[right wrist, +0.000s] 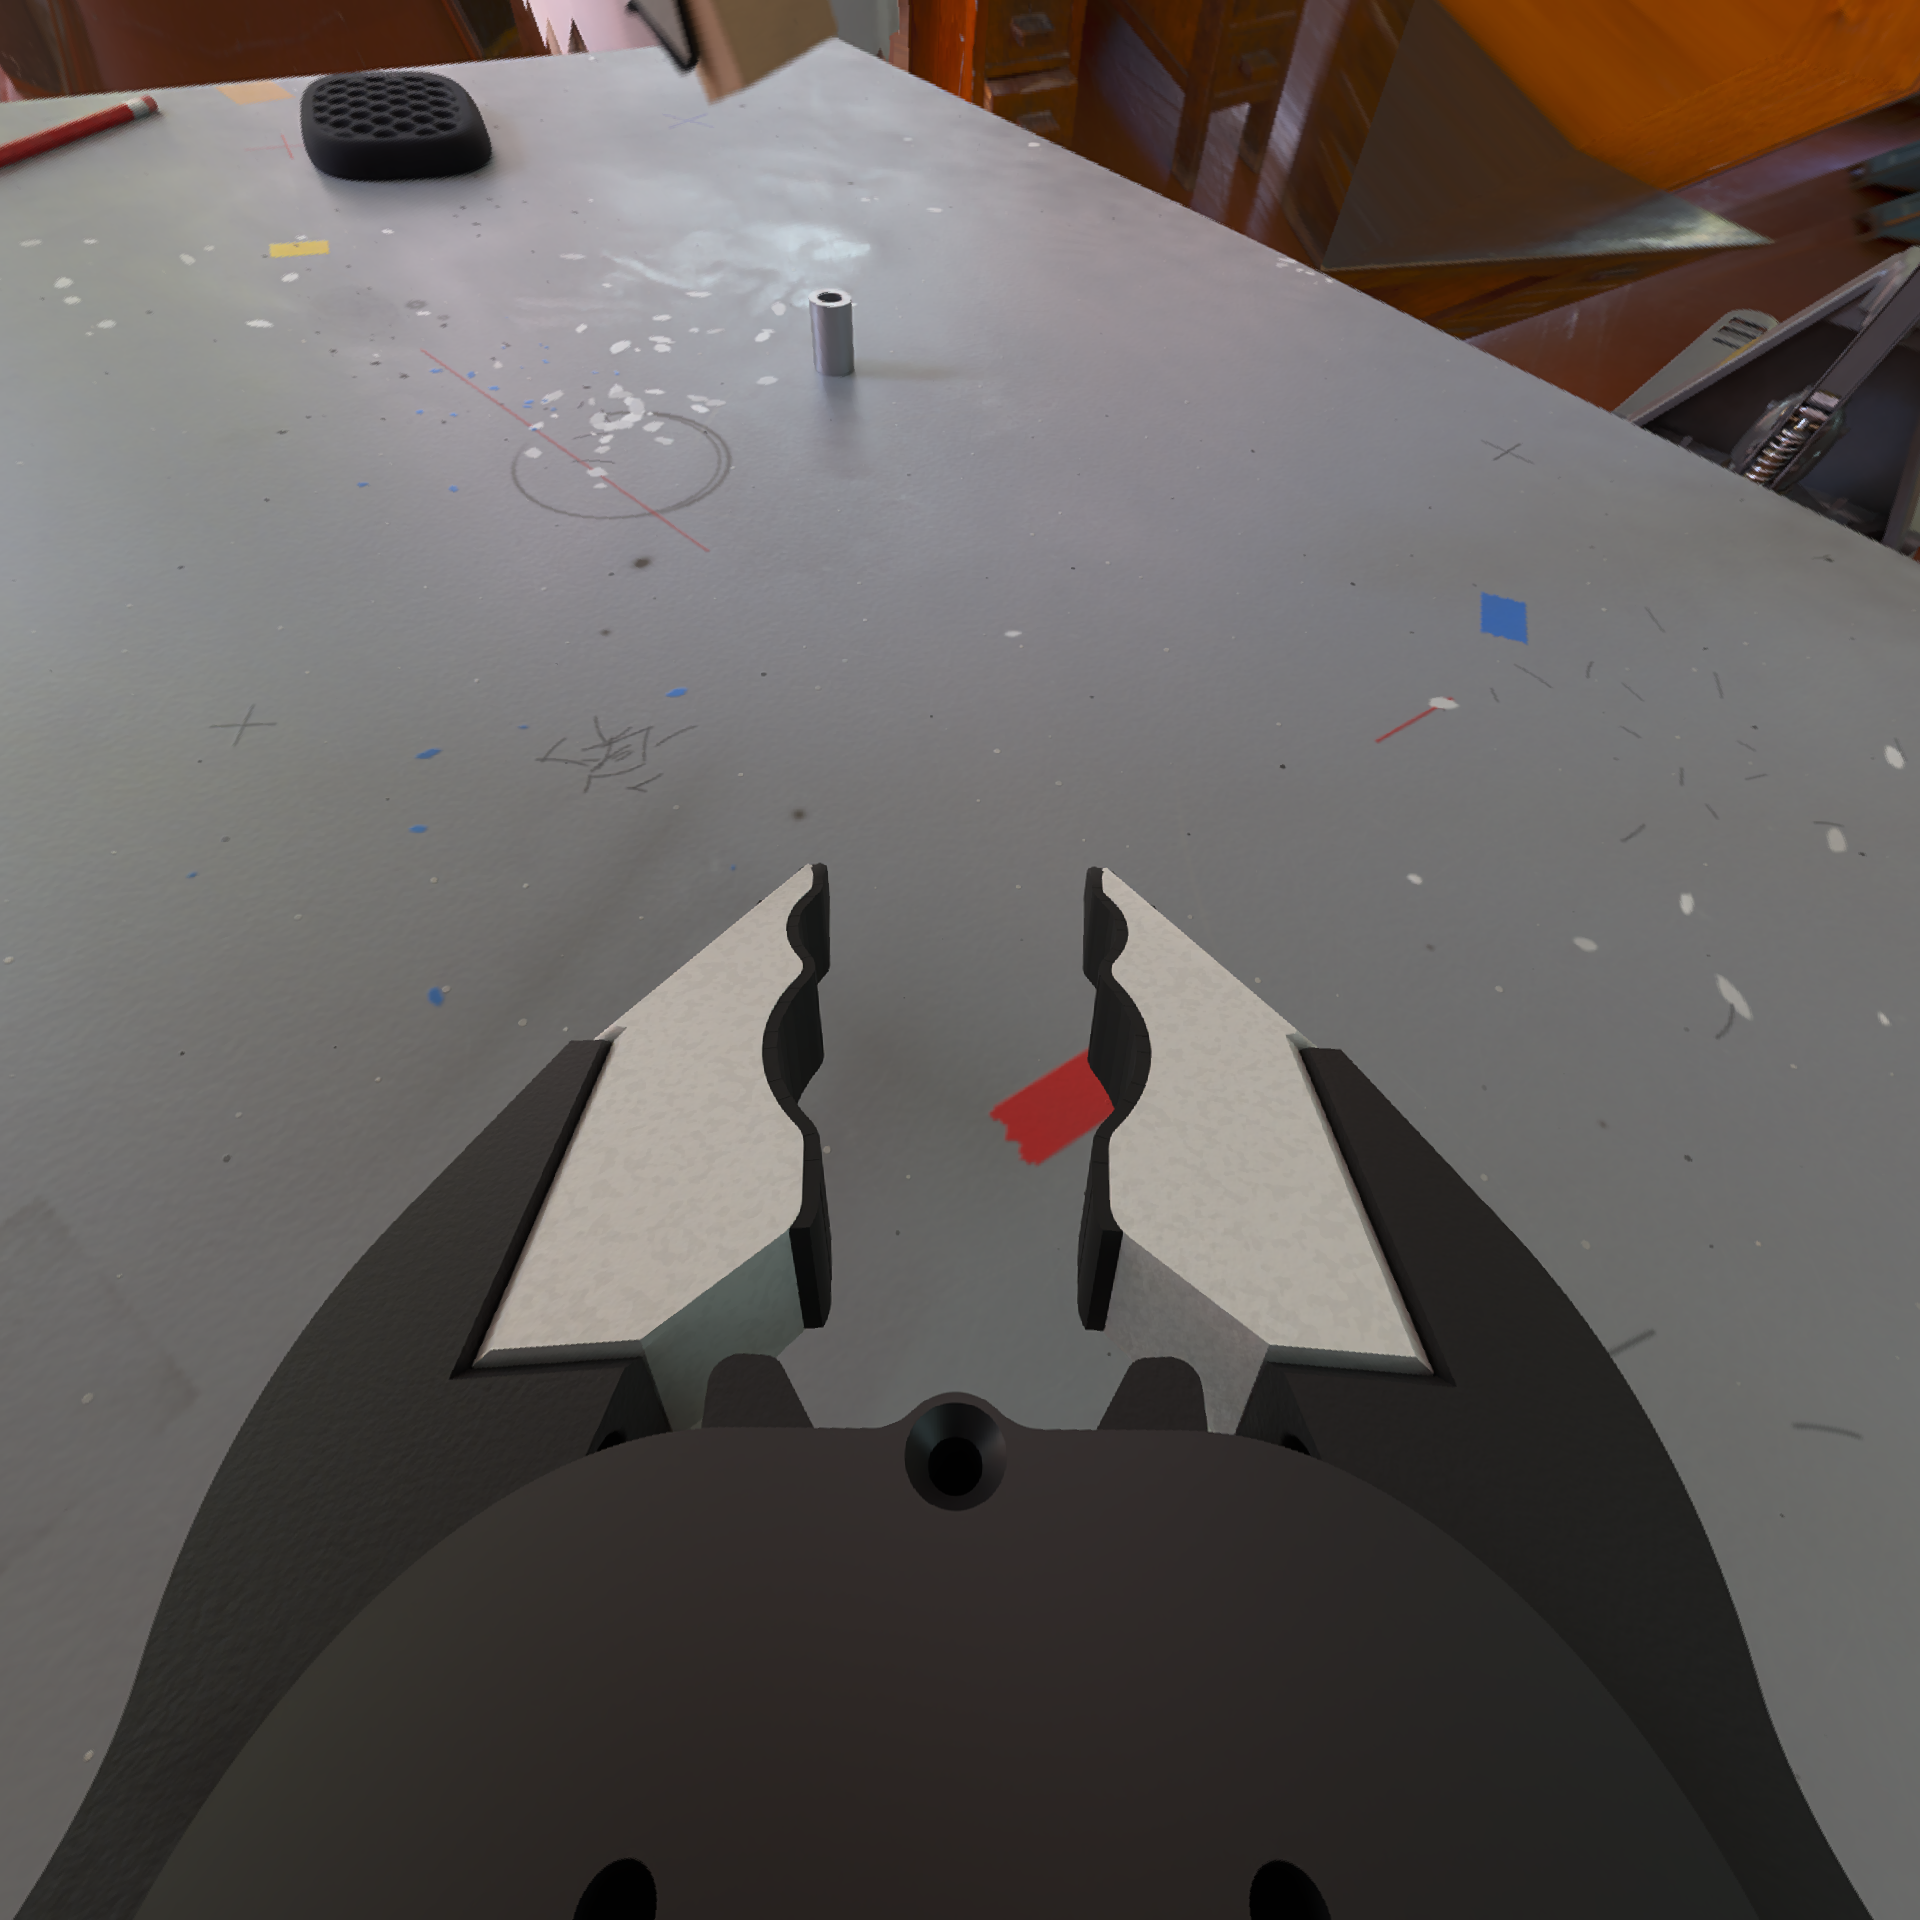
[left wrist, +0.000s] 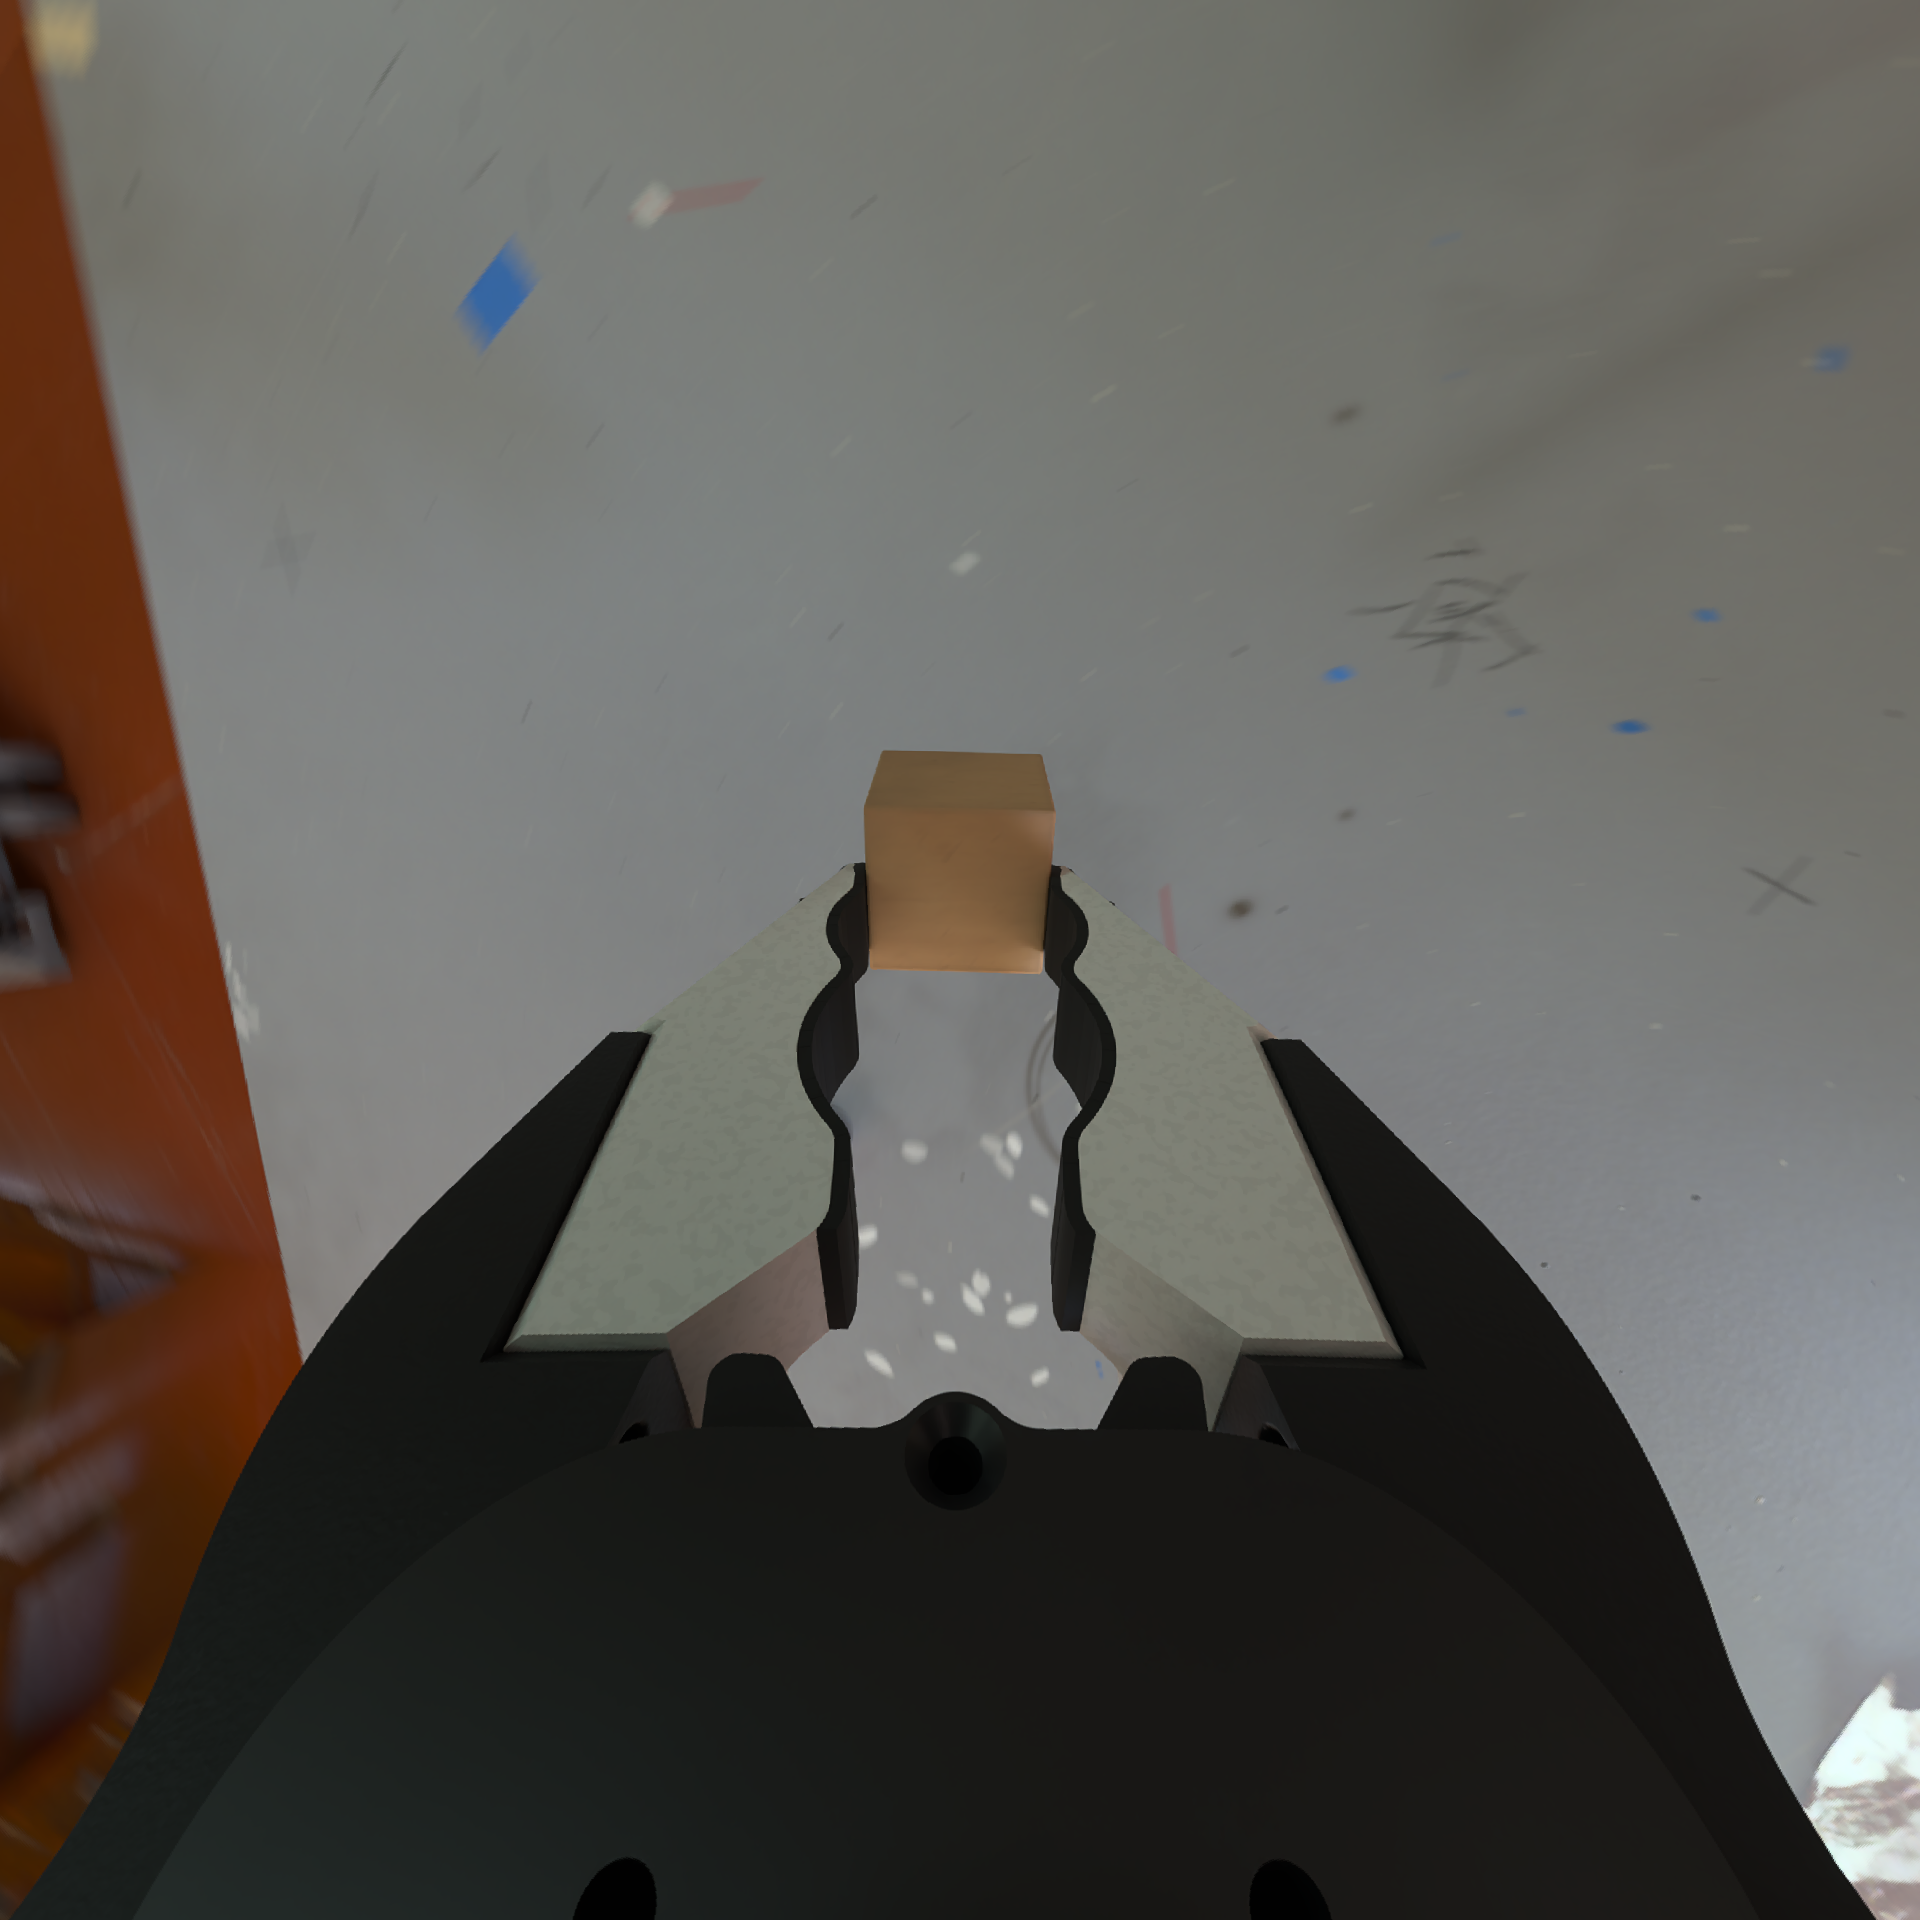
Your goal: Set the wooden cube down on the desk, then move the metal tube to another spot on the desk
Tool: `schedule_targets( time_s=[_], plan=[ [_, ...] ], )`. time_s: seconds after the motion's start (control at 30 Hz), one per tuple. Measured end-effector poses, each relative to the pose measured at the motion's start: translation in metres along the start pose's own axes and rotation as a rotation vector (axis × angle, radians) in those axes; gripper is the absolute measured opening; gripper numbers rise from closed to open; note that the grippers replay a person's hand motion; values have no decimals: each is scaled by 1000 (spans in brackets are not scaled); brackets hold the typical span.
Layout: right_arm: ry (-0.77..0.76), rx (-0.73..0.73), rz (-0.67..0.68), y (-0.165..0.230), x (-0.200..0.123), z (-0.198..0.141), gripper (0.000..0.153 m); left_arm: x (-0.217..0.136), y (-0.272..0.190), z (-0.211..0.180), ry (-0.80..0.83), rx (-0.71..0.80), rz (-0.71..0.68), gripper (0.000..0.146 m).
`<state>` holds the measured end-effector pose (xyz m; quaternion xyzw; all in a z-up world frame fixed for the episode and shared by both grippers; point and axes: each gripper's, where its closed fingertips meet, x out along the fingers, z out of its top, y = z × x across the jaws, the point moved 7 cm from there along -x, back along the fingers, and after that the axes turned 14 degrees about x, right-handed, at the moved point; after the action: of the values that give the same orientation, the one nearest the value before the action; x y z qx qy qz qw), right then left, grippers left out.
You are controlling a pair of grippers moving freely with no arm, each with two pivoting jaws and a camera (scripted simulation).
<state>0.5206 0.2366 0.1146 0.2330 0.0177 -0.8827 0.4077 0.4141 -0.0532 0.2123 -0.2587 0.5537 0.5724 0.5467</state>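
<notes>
In the left wrist view, my left gripper [left wrist: 956,914] is shut on the wooden cube [left wrist: 956,862], a small tan block held between the fingertips above the grey desk [left wrist: 1351,1039]. In the right wrist view, the metal tube [right wrist: 831,332], a short silver cylinder, stands upright on the desk [right wrist: 935,644] far ahead. My right gripper [right wrist: 956,904] is open and empty, low over the desk, well short of the tube. The cube does not show in the right wrist view.
A black perforated pad [right wrist: 395,123] and a red pencil [right wrist: 78,130] lie at the desk's far left. A pencilled circle [right wrist: 620,464] is left of the tube. A red mark [right wrist: 1049,1112] lies between my right fingers. The desk's right edge [right wrist: 1351,291] drops to orange-brown furniture.
</notes>
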Motion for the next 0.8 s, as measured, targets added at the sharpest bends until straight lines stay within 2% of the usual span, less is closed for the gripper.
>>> schedule_targets(
  time_s=[0.13, 0.33, 0.57, 0.7, 0.8],
  plan=[
    [-8, -14, -6, 1, -2, 1, 49, 31, -29, 63, -6, 248, -111, 33],
    [-32, -12, -15, -1, -9, 2, 49, 95, -42, 119, -8, 427, -268, 33],
    [-48, -6, -25, -6, -15, 2, 48, 150, -47, 130, 79, 510, -370, 33],
    [-56, -1, -26, -8, -17, 2, 48, 160, -52, 126, 119, 521, -358, 33],
    [-54, -2, -27, -9, -17, 2, 47, 154, -48, 123, 113, 495, -310, 35]
  ],
)
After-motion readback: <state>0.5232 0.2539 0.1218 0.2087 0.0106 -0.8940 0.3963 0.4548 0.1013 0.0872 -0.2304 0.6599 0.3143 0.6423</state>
